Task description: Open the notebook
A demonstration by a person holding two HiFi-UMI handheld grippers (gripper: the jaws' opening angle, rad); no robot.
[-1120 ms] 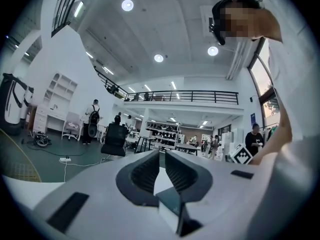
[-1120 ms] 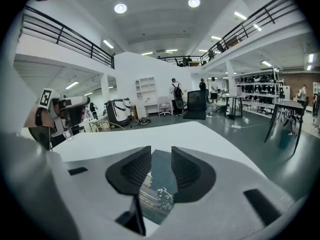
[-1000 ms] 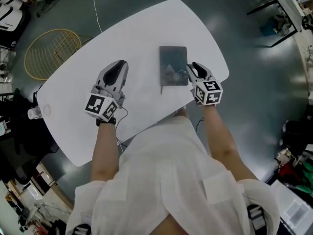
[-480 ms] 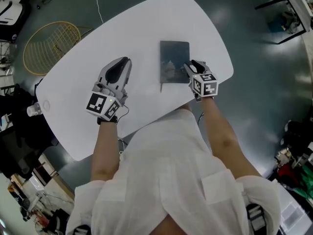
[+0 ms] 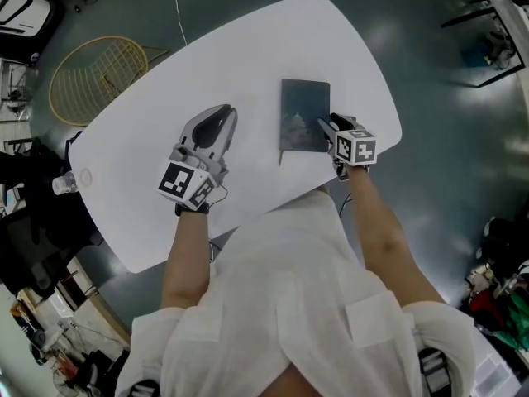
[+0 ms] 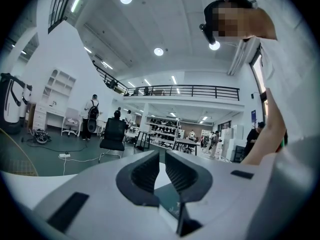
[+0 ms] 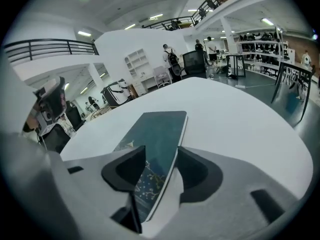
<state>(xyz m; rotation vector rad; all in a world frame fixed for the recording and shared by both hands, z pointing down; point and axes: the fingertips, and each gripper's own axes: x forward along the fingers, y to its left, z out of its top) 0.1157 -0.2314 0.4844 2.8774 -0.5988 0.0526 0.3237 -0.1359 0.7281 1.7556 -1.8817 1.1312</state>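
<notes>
A dark teal notebook (image 5: 304,114) lies closed and flat on the white table (image 5: 248,48). My right gripper (image 5: 328,126) is tilted down at its near right corner. In the right gripper view its jaws are opening, and the notebook's (image 7: 156,131) right edge runs between them (image 7: 162,156); the pads do not press on it. My left gripper (image 5: 223,112) hovers level over bare table to the notebook's left. Its jaws (image 6: 162,160) stand almost together with only a thin slit and nothing in it. A strip of the notebook (image 6: 167,202) shows through that slit.
The table's rounded right edge (image 5: 388,106) is close behind my right gripper. A small clear bottle (image 5: 62,185) stands at the table's left rim. A yellow wire basket chair (image 5: 95,77) sits on the floor beyond the table's left side.
My right gripper has sunk towards the notebook's near right corner and tipped further down, with its jaws wider apart. The left gripper has kept its place.
</notes>
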